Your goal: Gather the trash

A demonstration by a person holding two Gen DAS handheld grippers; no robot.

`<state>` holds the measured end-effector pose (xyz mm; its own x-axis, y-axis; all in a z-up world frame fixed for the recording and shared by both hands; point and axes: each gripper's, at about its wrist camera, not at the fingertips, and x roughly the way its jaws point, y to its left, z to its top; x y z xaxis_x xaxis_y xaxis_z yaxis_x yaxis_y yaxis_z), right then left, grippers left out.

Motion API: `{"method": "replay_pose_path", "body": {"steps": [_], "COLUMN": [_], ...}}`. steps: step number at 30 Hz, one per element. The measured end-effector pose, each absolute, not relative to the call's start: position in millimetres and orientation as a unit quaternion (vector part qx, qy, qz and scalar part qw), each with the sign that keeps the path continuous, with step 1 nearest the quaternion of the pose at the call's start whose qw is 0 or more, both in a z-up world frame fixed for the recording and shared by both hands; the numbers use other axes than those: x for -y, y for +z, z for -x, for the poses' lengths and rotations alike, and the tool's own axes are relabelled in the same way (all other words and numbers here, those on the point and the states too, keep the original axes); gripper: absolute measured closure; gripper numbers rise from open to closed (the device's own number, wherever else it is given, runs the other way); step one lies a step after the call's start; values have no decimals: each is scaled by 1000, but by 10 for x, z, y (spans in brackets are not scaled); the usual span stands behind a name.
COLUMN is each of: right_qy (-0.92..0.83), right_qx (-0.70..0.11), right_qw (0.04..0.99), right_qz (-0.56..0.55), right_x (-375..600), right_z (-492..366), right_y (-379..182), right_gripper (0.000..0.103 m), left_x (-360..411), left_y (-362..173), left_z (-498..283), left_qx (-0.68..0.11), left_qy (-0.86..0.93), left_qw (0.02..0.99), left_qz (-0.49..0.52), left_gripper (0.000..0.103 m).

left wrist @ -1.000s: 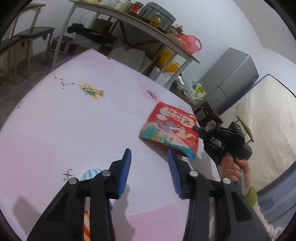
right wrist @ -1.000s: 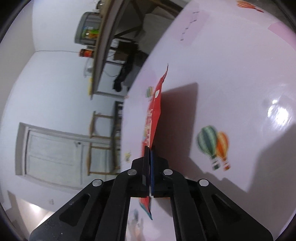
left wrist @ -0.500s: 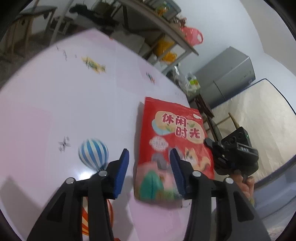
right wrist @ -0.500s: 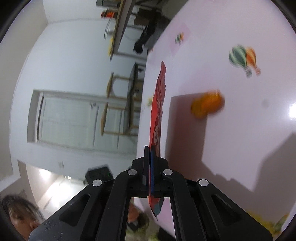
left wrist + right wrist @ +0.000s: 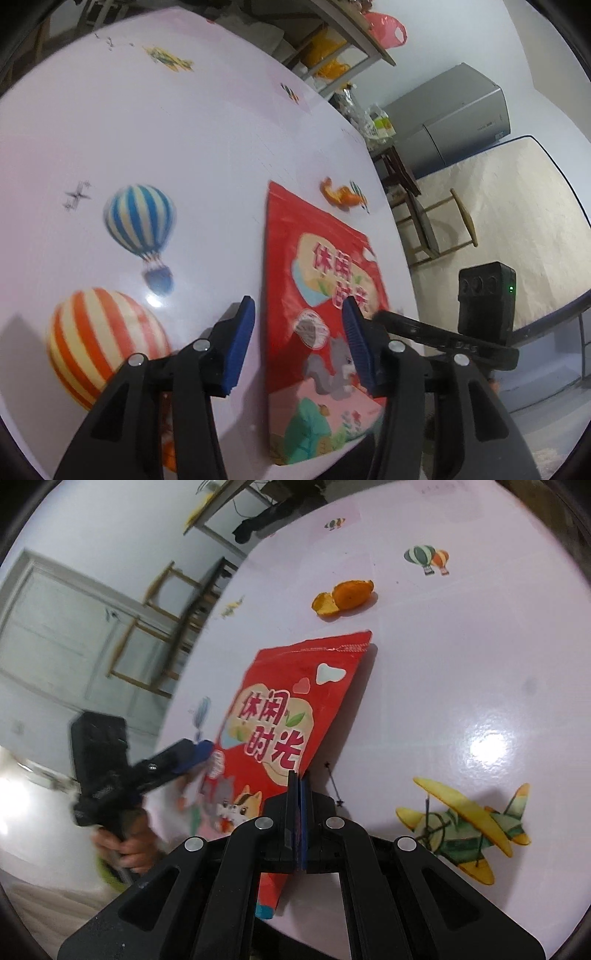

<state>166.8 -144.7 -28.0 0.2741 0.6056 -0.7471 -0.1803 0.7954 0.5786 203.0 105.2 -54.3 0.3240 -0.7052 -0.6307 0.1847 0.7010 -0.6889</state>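
- At the near edge of the surface point(image 5: 480, 664): red snack bag point(image 5: 291, 709), lying almost flat with its far sealed edge toward the middle and its near end past the rim.
- Pinched at the near right side of the bag: right gripper point(image 5: 297, 775), fingers pressed together on the foil, a thin edge hold and not a deep one.
- Just left of the bag in the right wrist view: left gripper point(image 5: 192, 755), blurred, one blue pad at the bag's left edge.
- From the left wrist view: left gripper point(image 5: 299, 332) with fingers point(image 5: 240, 347) spread wide, straddling the lower part of the snack bag point(image 5: 325, 295), nothing between the pads under pressure.
- Beyond the bag's far edge, apart from it: orange peel point(image 5: 343, 598), also seen at point(image 5: 340, 194); probably more trash to pick up afterward.
- Further out: printed balloons and a plane on the surface, chairs and a door beyond the left rim.
- Judged step: securing the bag with both tools to lift or open it for collecting.
- To do it well: close the left fingers squarely over the foil edge, well in from the corner; keep the right pinch firm meanwhile; lift evenly so the slick foil does not slide out; avoid dragging the bag into the peel.
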Motion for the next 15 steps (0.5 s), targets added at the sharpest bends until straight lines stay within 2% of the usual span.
{"method": "replay_pose_path", "body": {"steps": [5, 13, 15], "right_qy": [247, 249, 250], "right_qx": [-542, -536, -534], "right_qw": [785, 790, 790], "right_qz": [-170, -165, -167], "right_x": [1460, 1468, 1481], "right_z": [-1726, -1665, -1662], "right_y": [-319, -362, -371], "right_gripper": [103, 103, 103], "left_x": [-976, -1017, -979], "left_y": [-539, -621, -611], "left_z": [-2043, -2079, -2083], "left_qx": [-514, -509, -512], "left_qy": [-299, -341, -335], "left_qw": [758, 708, 715], "left_qz": [269, 351, 338], "left_gripper": [56, 55, 55]}}
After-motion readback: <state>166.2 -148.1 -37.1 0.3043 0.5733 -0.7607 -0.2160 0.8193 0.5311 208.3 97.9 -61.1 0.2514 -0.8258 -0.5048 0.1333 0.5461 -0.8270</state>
